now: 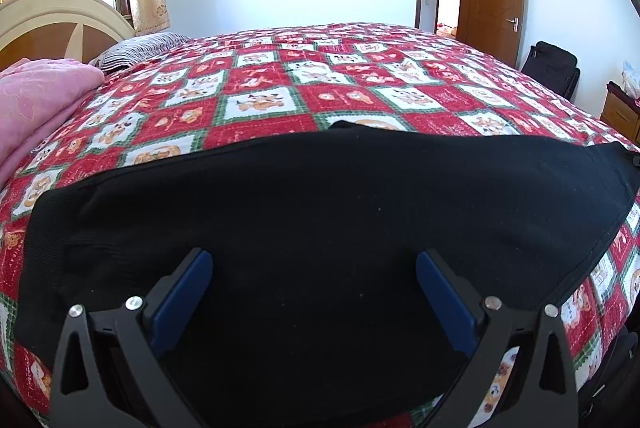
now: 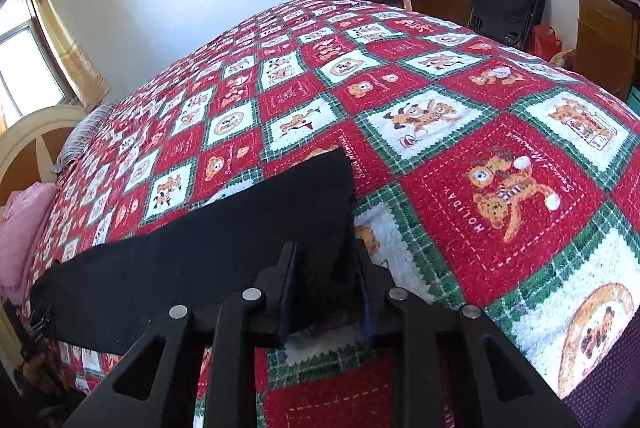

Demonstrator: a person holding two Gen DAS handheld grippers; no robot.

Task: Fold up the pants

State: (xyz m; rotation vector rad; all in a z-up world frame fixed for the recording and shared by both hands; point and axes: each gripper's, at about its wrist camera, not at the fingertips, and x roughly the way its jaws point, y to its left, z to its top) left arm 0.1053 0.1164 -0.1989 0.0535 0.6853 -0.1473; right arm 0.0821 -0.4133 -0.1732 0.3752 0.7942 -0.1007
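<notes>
**On the quilted bed: black pants, two grippers**

Across the red-and-white bear-print quilt point(image 1: 280, 96), the matte black pants point(image 1: 320, 196) lie flat. Left hand-held gripper point(image 1: 314, 260) hangs released above the pants, angled down. Right hand-held gripper point(image 2: 326, 260) is narrowed around the pants' corner; pad contact is hidden.

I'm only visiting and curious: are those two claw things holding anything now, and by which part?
The left gripper holds nothing. The right gripper straddles a corner of the black fabric pants; a firm pinch cannot be told.
</notes>
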